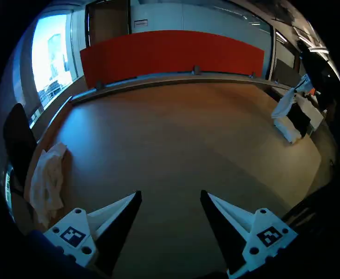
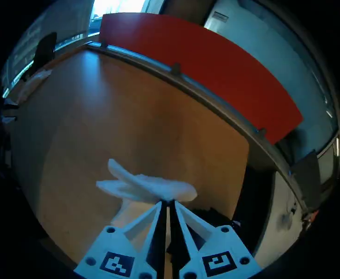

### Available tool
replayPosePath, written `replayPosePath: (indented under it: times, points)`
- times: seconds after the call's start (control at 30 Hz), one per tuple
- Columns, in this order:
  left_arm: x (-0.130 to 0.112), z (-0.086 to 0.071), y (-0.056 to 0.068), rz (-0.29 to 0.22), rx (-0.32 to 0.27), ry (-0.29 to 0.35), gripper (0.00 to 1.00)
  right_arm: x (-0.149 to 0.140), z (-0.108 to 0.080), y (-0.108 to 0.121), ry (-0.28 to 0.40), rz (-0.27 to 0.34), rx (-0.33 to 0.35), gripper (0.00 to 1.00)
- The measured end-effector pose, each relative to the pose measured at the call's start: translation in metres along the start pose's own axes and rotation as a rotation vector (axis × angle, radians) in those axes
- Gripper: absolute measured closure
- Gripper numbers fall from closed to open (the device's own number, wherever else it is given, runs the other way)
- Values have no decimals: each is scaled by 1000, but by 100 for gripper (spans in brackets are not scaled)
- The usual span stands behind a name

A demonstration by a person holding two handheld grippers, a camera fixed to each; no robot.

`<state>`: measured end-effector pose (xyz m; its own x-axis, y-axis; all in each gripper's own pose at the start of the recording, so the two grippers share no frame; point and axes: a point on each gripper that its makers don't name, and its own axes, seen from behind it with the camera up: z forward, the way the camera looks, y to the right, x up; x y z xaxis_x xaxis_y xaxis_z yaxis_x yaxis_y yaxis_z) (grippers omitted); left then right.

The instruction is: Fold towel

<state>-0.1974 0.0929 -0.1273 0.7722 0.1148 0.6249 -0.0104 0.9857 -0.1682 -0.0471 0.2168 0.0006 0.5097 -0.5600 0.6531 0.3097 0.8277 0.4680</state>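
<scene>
In the right gripper view my right gripper [image 2: 169, 203] is shut on a white towel [image 2: 147, 186], whose bunched folds stick out to the left past the fingertips above the wooden table [image 2: 123, 116]. In the left gripper view my left gripper [image 1: 171, 195] stands open over the bare wooden table [image 1: 179, 139], with nothing between its fingers. Far off at the right edge of that view, the white towel [image 1: 284, 104] hangs from the other gripper.
Another pale cloth [image 1: 47, 181] lies heaped at the table's left edge, beside a dark chair [image 1: 17, 139]; it is also seen far off as a pale cloth [image 2: 33, 81]. A red partition [image 1: 170, 53] runs along the table's far edge. A bright window [image 1: 51, 56] is at the back left.
</scene>
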Motion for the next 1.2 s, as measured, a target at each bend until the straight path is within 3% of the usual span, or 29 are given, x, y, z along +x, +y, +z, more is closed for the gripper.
replayPosePath:
  times: [0.43,1.2]
  points:
    - [-5,-1,4,21,-13,-10,6,-93,6,-11,-111,74,-8,96]
    - [-12,-11,-4,28,10,-23,6,-173,32,-15,-229,211,-23,96]
